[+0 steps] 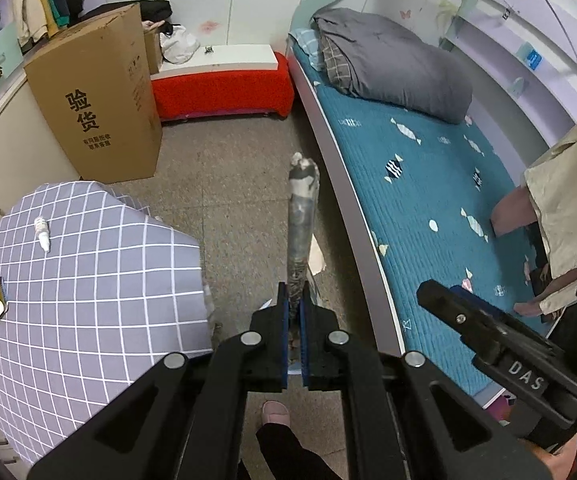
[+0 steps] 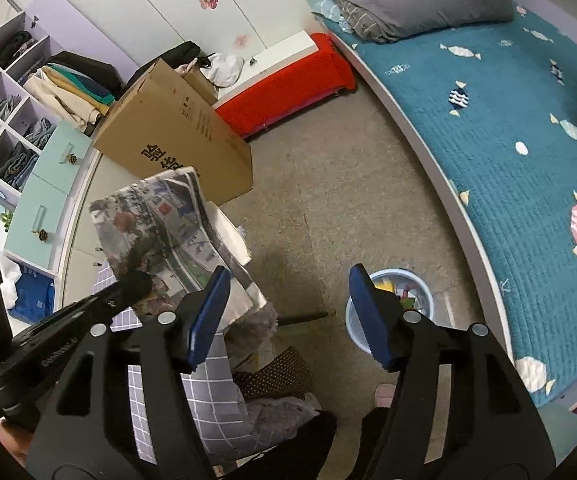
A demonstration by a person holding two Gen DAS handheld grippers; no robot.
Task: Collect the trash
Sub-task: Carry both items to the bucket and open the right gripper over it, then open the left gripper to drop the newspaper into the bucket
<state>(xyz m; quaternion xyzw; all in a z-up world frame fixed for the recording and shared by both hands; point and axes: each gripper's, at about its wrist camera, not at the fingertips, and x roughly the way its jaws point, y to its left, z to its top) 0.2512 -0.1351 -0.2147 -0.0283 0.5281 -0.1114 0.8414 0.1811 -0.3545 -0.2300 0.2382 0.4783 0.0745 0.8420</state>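
Gripping a folded newspaper (image 1: 301,224) edge-on in the left gripper (image 1: 295,300), above the floor. Right gripper (image 2: 288,312) wide, nothing between pads, over blue bin (image 2: 420,300) beside bed edge (image 2: 468,208).

The right tongs (image 2: 288,316) partly hide the blue bin (image 2: 416,300).

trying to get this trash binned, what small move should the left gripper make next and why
Probably carry the newspaper across toward the blue bin on the floor by the bed. The left gripper is shut on the paper, the right gripper is open and empty, and the bin already holds scraps.
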